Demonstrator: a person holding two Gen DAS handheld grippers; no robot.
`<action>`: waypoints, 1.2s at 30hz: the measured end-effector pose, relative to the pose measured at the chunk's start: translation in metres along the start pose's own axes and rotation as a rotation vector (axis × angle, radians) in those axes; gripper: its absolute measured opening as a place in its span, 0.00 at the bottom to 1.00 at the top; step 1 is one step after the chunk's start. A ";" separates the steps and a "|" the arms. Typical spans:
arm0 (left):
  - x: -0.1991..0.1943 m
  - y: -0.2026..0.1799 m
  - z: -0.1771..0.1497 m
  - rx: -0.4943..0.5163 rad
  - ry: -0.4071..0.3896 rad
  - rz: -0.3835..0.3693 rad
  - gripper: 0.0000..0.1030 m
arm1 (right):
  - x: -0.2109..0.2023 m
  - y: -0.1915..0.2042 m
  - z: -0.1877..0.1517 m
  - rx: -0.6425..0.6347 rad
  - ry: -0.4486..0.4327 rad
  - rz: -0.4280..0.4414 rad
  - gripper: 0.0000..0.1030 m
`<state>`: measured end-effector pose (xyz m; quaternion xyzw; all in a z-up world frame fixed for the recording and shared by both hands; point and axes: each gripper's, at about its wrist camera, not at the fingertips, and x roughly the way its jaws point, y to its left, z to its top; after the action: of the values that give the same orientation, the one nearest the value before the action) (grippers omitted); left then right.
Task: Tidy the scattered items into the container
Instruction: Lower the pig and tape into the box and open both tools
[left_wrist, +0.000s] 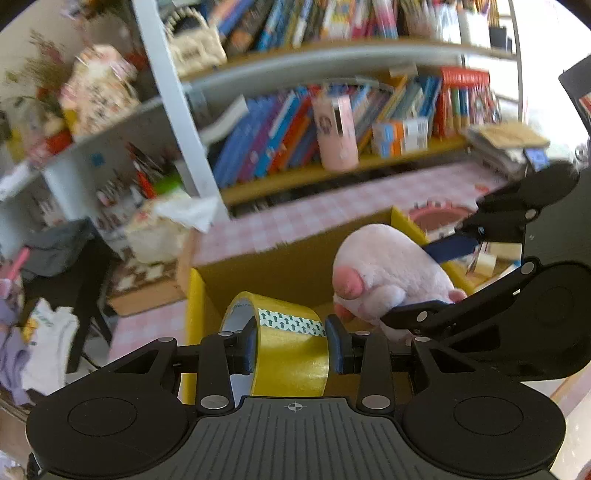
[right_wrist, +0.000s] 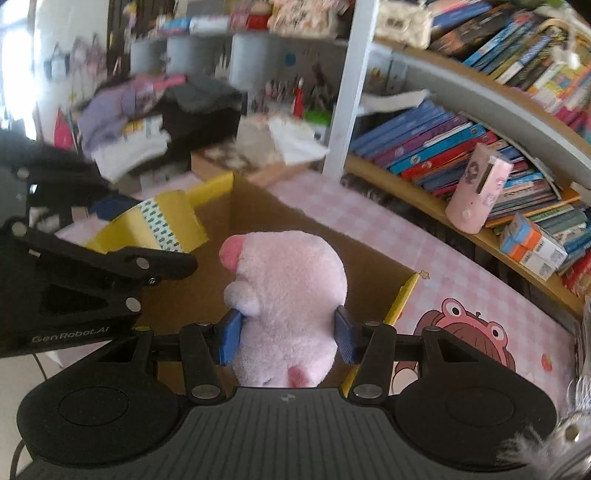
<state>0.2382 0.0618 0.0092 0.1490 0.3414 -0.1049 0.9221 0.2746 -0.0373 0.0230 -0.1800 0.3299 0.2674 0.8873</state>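
A pink checkered table (right_wrist: 461, 280) bears an open cardboard box (right_wrist: 400, 295).

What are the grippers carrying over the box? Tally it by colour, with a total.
Yellow: 1, the tape roll in the left gripper.
Pink: 1, the plush pig in the right gripper.
Total: 2, both above the cardboard box.

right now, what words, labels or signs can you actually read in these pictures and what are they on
"GenRobot.AI": on the black body of the left gripper, seen from the right wrist view.
Green arrows, no words: on the white strip of the yellow tape roll.
Book spines, the orange and blue boxes and the pink bottle: print too blurred to read.
Pink plush toy: no text.
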 end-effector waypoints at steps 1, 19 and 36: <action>0.010 0.001 0.001 0.004 0.020 -0.007 0.34 | 0.009 -0.002 0.001 -0.015 0.020 0.000 0.48; 0.079 -0.004 0.007 0.052 0.205 -0.035 0.41 | 0.078 -0.010 0.006 -0.213 0.225 0.016 0.53; 0.028 0.002 0.026 -0.063 0.063 0.073 0.69 | 0.025 -0.023 0.012 -0.148 0.040 0.039 0.73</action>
<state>0.2756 0.0517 0.0100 0.1357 0.3676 -0.0555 0.9183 0.3103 -0.0401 0.0176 -0.2438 0.3305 0.3045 0.8594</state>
